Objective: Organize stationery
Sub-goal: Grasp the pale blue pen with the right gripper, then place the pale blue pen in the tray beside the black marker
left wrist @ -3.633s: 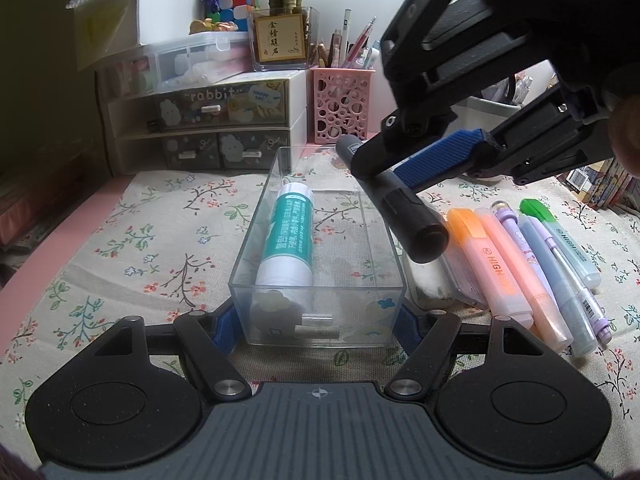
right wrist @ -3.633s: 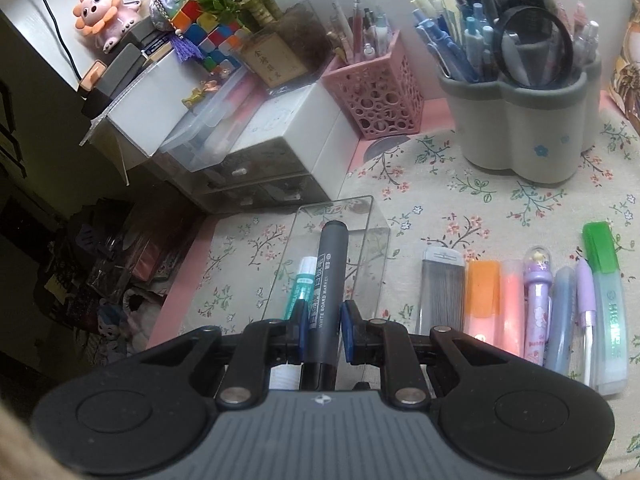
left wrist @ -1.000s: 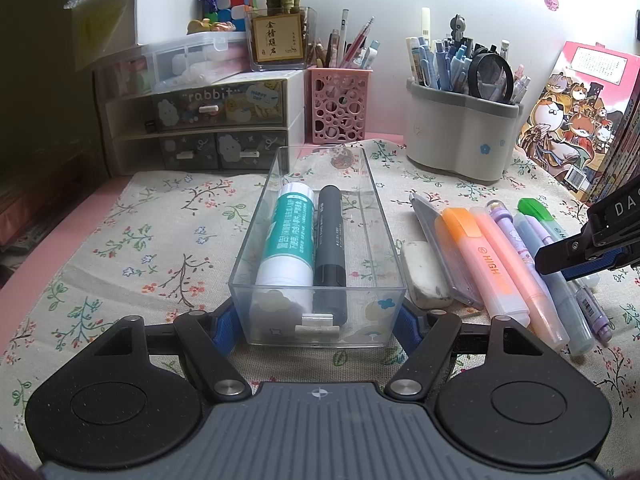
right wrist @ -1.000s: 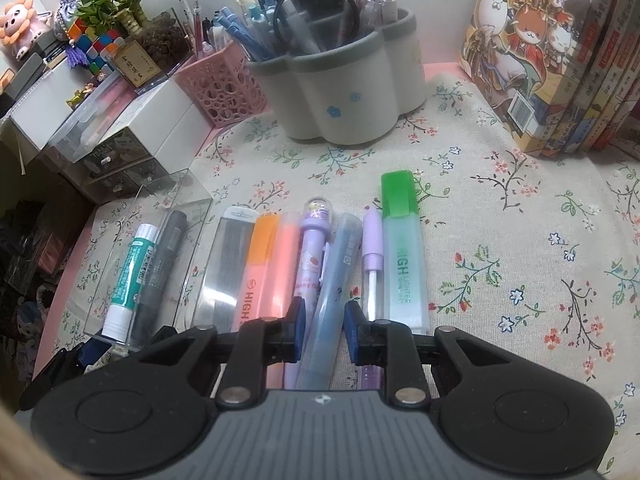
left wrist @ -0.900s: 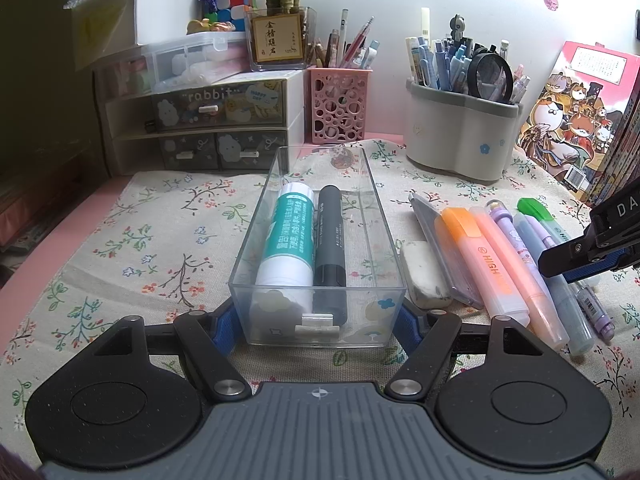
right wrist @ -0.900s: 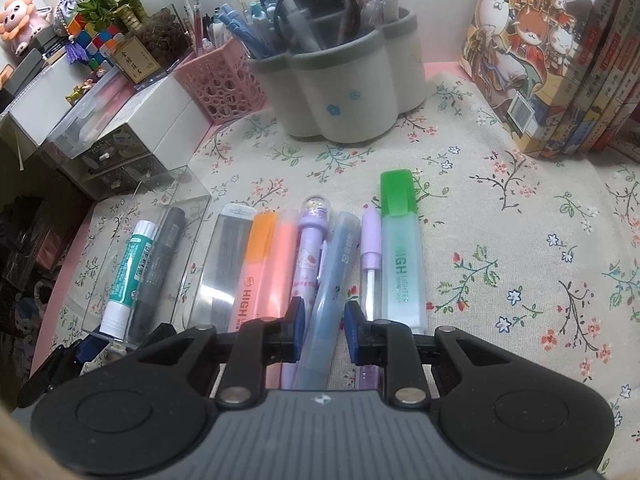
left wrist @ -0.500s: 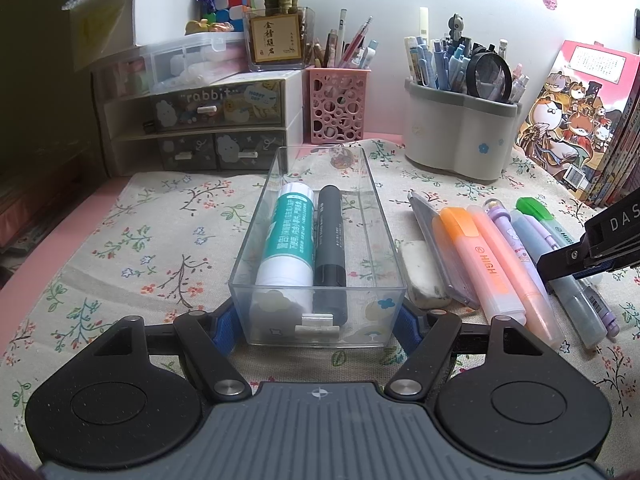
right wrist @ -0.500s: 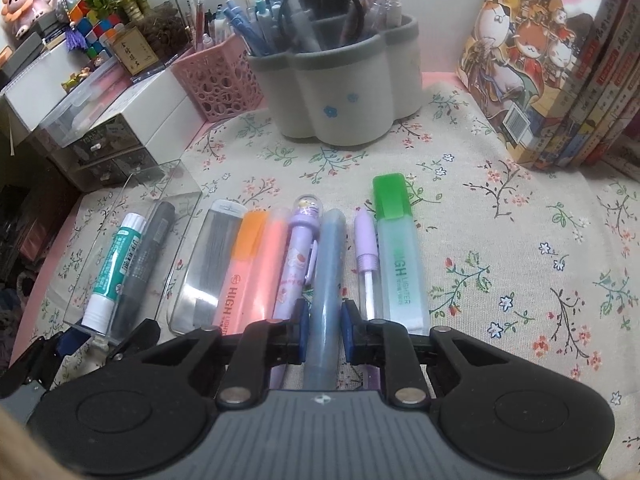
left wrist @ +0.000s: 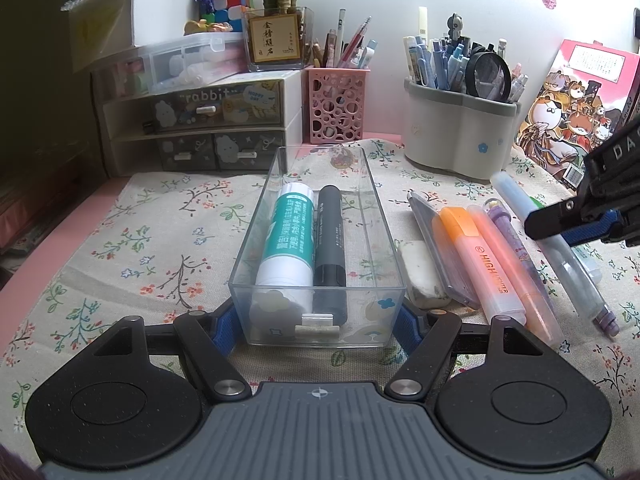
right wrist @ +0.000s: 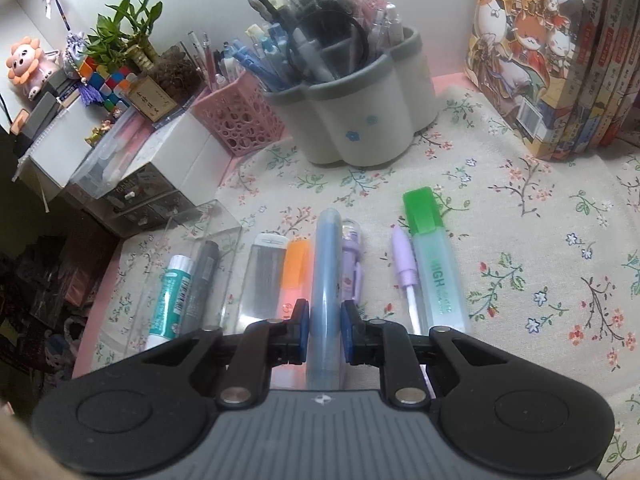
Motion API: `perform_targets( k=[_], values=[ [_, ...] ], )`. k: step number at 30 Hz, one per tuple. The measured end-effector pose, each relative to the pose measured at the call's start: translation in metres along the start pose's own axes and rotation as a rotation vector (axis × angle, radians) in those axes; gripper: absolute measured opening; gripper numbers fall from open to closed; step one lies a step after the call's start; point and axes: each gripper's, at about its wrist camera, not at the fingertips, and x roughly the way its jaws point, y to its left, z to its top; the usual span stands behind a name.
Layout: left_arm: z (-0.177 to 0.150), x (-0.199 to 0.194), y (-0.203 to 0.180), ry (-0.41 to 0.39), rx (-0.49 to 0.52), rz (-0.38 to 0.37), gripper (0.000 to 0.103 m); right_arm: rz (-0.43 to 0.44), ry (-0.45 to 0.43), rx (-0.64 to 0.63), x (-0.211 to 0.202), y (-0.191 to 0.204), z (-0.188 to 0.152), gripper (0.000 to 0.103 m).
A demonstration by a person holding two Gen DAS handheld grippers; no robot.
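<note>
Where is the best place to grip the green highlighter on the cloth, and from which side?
Probably the middle of the green highlighter, from above, one finger on each long side. It lies flat on the cloth, and its right side is free.

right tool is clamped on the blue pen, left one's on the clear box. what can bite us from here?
1. The right tool grips the blue pen near its back end, so the long front could swing or slip.
2. Its neighbours, the purple pen and orange highlighter, lie close and could get dragged.
3. The clear box is narrow; the pen may catch its rim.
</note>
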Motion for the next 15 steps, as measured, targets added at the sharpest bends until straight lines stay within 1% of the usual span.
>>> perform_targets(
  k=[2, 6, 9, 15],
  values=[
    [0.0, 0.0, 0.0, 0.0, 0.0, 0.0, 0.073, 0.025, -0.001, -0.015, 0.0, 0.011, 0.003, 0.012],
    [0.0, 0.0, 0.0, 0.0, 0.0, 0.0, 0.073, 0.092, 0.02, -0.013, 0.01, 0.032, 0.009, 0.012],
    [0.0, 0.0, 0.0, 0.0, 0.001, 0.0, 0.073, 0.124, 0.035, -0.024, 0.018, 0.049, 0.014, 0.012],
    [0.0, 0.0, 0.0, 0.0, 0.0, 0.0, 0.073, 0.181, 0.086, 0.017, 0.037, 0.065, 0.022, 0.012]
  ],
)
